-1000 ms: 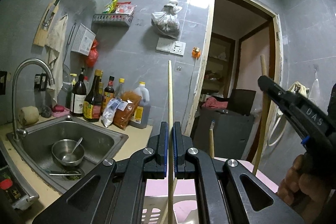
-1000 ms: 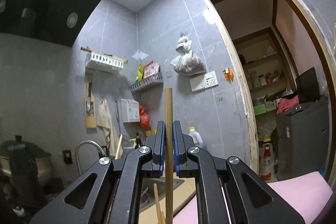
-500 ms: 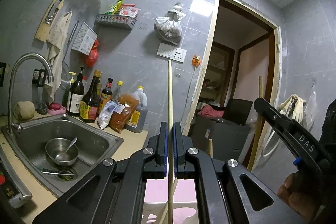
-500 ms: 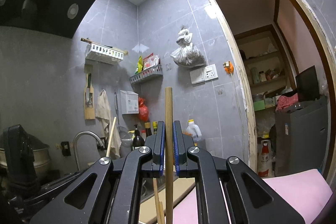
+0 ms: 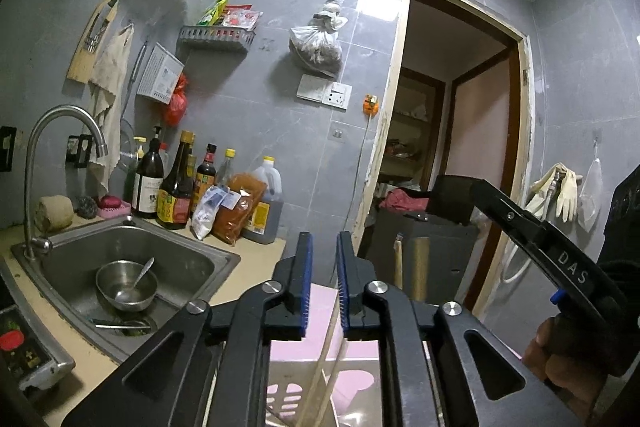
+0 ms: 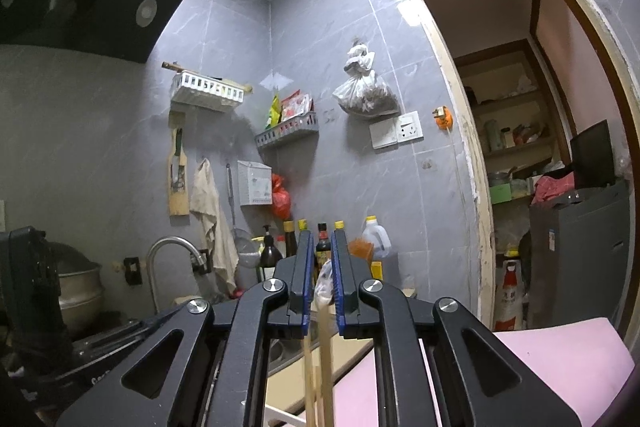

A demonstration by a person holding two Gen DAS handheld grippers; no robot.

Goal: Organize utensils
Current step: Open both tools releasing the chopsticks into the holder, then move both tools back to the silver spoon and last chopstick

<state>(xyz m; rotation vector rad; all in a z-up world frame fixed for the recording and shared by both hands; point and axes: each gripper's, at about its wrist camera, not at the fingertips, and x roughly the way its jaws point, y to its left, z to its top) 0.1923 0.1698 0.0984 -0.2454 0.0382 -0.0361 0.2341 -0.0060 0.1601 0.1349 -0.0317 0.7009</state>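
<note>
Left wrist view: the left gripper (image 5: 321, 281) points level across a grey-tiled kitchen, its blue-padded jaws opening with a clear gap. A pale chopstick (image 5: 326, 367) hangs blurred below the gap, touching neither pad, above a pink holder (image 5: 320, 339) with cut-out slots. To the left sit a steel sink (image 5: 192, 263) and a bowl (image 5: 126, 285) with a spoon in it. At right, the right gripper (image 5: 532, 239) shows, with a hand (image 5: 560, 359) on its grip — a wooden handle (image 5: 420, 263) stands beside it.

Right wrist view: the right gripper's jaws are opening too. Wooden sticks (image 6: 320, 359) stand loose below the gap, blurred, gripped by neither pad.
</note>
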